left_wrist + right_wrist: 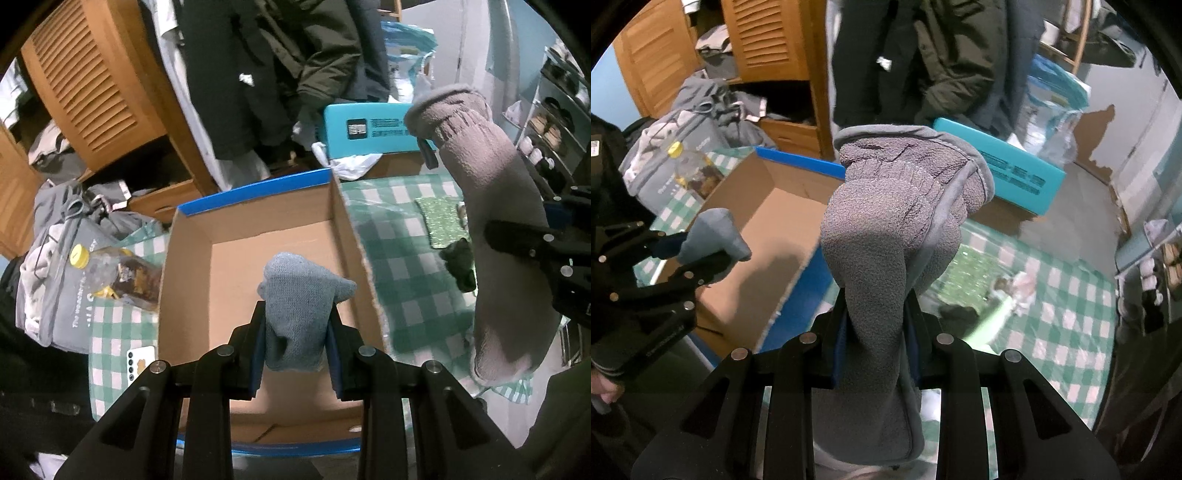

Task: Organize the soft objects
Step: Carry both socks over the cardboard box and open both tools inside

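Observation:
My left gripper [297, 332] is shut on a blue-grey knitted sock [299, 295] and holds it over the open cardboard box [258, 236] with the blue rim. The box floor under it is bare. My right gripper [875, 325] is shut on a grey fleece glove [886, 221], held upright above the checked cloth to the right of the box [764, 206]. The glove also shows in the left wrist view [491, 206], pinched by the right gripper [491, 230]. The left gripper [701, 254] with its sock [713, 236] shows at the left of the right wrist view.
A green-and-white checked cloth [406, 258] covers the surface. On it lie a green patterned cloth [439, 221], a black soft item [458, 266] and a small toy [1015, 288]. A turquoise box [365, 129], a bottle [96, 266] and a phone [140, 363] stand around the box.

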The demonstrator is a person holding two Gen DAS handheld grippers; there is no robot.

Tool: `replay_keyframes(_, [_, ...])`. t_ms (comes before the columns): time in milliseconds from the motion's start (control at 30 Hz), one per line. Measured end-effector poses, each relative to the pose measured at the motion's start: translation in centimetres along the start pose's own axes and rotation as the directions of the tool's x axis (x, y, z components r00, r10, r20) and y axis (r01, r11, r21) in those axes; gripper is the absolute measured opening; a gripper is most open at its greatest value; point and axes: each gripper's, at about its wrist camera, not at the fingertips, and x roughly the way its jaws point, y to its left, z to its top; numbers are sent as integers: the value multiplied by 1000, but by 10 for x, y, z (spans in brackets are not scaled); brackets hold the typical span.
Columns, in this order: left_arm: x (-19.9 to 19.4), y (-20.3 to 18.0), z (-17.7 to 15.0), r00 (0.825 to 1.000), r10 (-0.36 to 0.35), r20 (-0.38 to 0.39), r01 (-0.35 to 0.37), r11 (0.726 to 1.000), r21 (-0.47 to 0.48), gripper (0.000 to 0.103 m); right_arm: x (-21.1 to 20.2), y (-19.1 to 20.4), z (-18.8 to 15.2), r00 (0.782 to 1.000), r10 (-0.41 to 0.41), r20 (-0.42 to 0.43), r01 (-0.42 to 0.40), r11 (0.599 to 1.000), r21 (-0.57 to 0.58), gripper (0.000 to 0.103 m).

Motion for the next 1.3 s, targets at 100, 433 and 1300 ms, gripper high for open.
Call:
replay_keyframes(100, [2,9,-3,1000,14,-5,-14,1000,-5,29,5,14,9,1000,21,-3,-21,1000,-16,25])
replay_keyframes(433, [4,40,-11,999,35,-4,-35,999,-40,29,23,66,35,997,68,-27,-70,994,-85,25])
replay_keyframes(1300, [36,85,-31,993,48,-106,-61,991,-122,44,84,121,51,984,91,-153,-109,987,-116,48])
